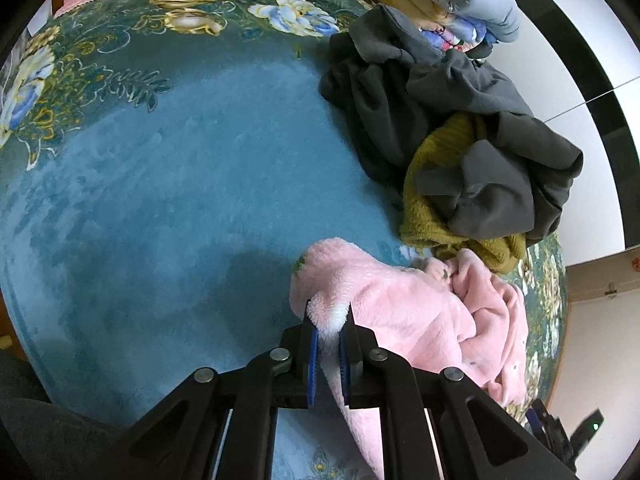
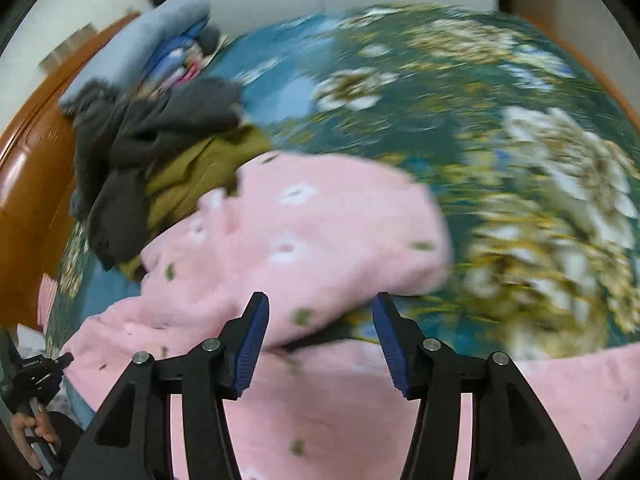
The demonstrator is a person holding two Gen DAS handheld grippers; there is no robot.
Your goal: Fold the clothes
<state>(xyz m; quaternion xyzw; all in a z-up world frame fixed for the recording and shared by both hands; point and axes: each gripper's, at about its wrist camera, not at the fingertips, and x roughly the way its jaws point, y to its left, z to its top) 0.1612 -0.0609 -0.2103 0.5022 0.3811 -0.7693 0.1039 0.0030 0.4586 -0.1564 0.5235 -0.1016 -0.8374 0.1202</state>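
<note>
A teal floral rug (image 1: 168, 184) carries a fluffy pink garment (image 1: 432, 320), a heap of dark grey clothes (image 1: 460, 120) over an olive knit (image 1: 440, 168), and a folded stack (image 1: 440, 4) beyond.

A fluffy pink garment (image 1: 420, 320) with small green and white marks lies rumpled on the blue floral spread (image 1: 180, 168).

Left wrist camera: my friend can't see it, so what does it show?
The left gripper is shut on a corner of a fluffy pink garment lying on a blue flowered carpet. Beyond it lie crumpled dark grey clothes and an olive-yellow knit.
</note>
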